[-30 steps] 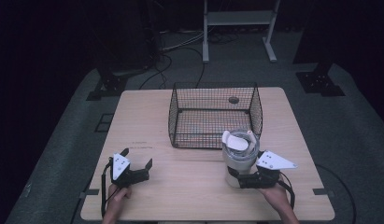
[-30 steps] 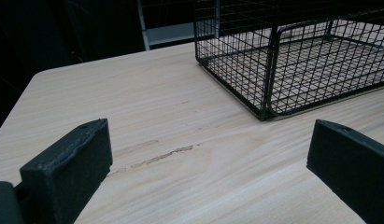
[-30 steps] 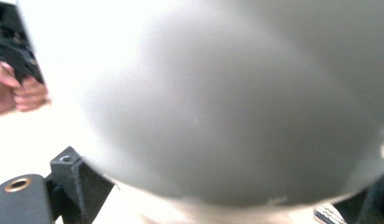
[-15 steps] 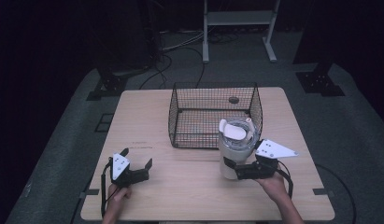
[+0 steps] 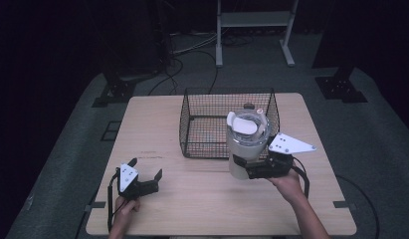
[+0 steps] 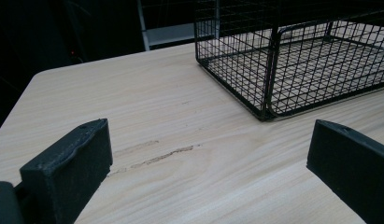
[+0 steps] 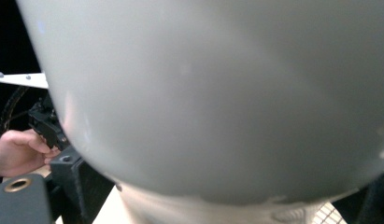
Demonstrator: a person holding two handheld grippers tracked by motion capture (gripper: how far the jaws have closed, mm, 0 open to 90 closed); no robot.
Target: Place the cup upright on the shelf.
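Note:
A pale grey jar with a white lid [image 5: 247,142] hangs above the table [image 5: 202,199], just in front of the black wire basket [image 5: 192,134]. My right gripper [image 5: 241,169] is shut on the jar's lower part, held by a hand at the right. In the right gripper view the jar's wall [image 7: 217,93] is pressed close to the camera. My left gripper [image 5: 146,168] rests open near the table's front left. In the left gripper view its jaws stand wide apart over bare wood [image 6: 180,116], with the basket's corner [image 6: 269,70] ahead.
The basket is open-topped and stands at the table's middle back. A small dark round thing [image 5: 249,105] sits by its far wall. Cables and a metal stand's legs [image 5: 219,55] lie on the dark floor beyond. The left hand [image 7: 17,151] is in the right gripper view.
My right gripper has lifted the jar off the table and carried it up and a little toward the basket. The left gripper has stayed where it was.

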